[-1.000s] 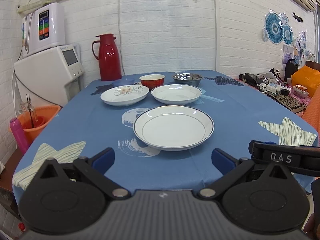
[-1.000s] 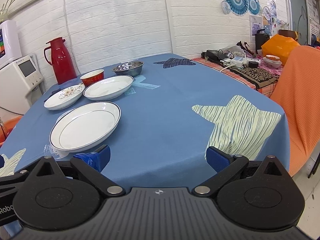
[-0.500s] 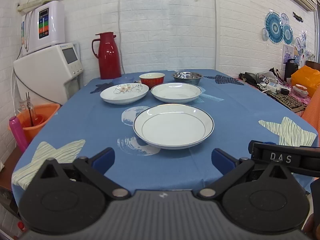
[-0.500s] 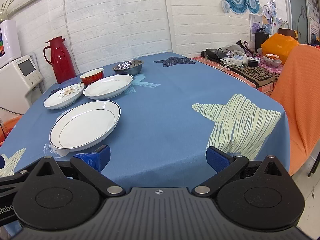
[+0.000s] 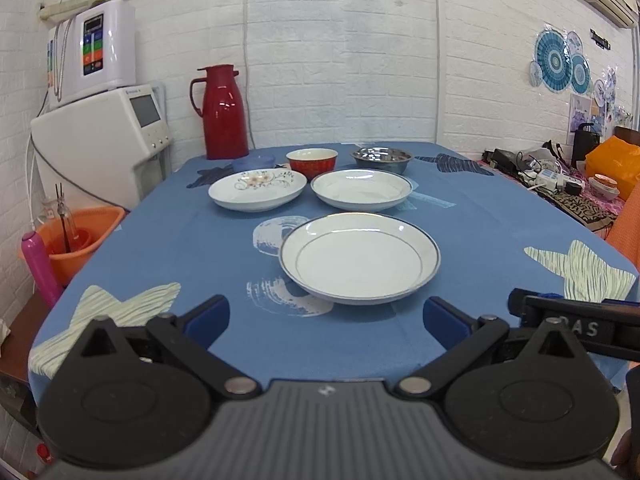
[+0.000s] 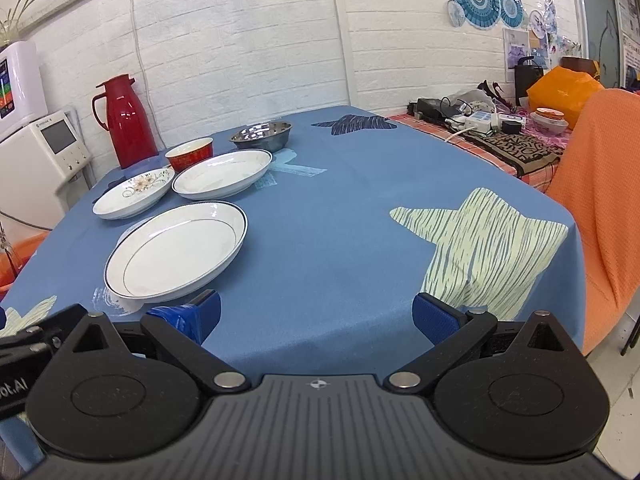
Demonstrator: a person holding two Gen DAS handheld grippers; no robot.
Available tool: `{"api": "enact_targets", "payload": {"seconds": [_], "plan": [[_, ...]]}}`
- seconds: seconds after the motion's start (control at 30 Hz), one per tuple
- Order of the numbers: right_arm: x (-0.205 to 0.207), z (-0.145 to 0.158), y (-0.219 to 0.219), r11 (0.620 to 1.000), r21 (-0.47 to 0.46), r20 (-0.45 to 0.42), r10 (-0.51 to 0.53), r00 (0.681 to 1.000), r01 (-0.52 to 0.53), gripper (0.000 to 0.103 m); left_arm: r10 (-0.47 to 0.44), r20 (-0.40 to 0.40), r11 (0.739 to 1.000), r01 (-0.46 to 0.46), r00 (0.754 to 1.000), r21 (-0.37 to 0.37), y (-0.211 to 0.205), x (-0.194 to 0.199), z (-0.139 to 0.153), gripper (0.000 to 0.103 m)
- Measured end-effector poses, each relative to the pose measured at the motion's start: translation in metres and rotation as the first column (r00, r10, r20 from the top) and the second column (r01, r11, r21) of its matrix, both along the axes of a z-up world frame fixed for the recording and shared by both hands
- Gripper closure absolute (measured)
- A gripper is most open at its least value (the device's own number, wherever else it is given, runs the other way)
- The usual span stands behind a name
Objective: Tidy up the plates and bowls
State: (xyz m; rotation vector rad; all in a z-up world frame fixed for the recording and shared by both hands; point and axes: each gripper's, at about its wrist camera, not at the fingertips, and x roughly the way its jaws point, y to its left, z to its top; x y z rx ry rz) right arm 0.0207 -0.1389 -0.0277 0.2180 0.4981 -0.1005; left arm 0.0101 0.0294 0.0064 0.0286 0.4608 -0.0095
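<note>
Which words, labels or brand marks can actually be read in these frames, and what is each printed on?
"AS", first letter hidden: on the right claw body.
"ot.AI", cut off: on the left claw body.
Small print on the white appliance: too blurred.
Dark wall sign: unreadable.

The left gripper [image 5: 326,316] is level, its blue fingers [image 5: 208,318] spread wide and holding nothing. The right gripper [image 6: 316,312] sits just beside it, likewise level, fingers [image 6: 434,316] wide apart and empty.
</note>
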Motion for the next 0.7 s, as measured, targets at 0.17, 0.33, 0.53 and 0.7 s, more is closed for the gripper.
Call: {"api": "enact_targets", "payload": {"seconds": [0.17, 0.33, 0.53, 0.7], "plan": [[0.023, 0.011, 0.003, 1.0, -0.016, 0.03, 0.014, 0.999, -0.014, 0.013, 0.046, -0.04, 0.998, -0.048, 0.998, -0.039, 0.051, 0.026, 0.011, 0.0], [0.096, 0.023, 0.02, 0.988, -0.079, -0.059, 0.126, 0.99, -0.13, 0.013, -0.026, -0.167, 0.995, 0.009, 0.986, -0.1, 0.082, 0.083, 0.016, 0.0], [0.181, 0.015, 0.037, 0.966, -0.07, -0.267, 0.223, 0.937, -0.25, 0.015, -0.106, -0.326, 0.993, 0.081, 0.939, -0.089, 0.075, 0.158, -0.001, 0.0], [0.216, -0.003, 0.048, 0.957, -0.039, -0.431, 0.242, 0.869, -0.286, 0.016, -0.177, -0.453, 0.973, 0.086, 0.874, -0.215, 0.083, 0.207, -0.021, 0.0]]}}
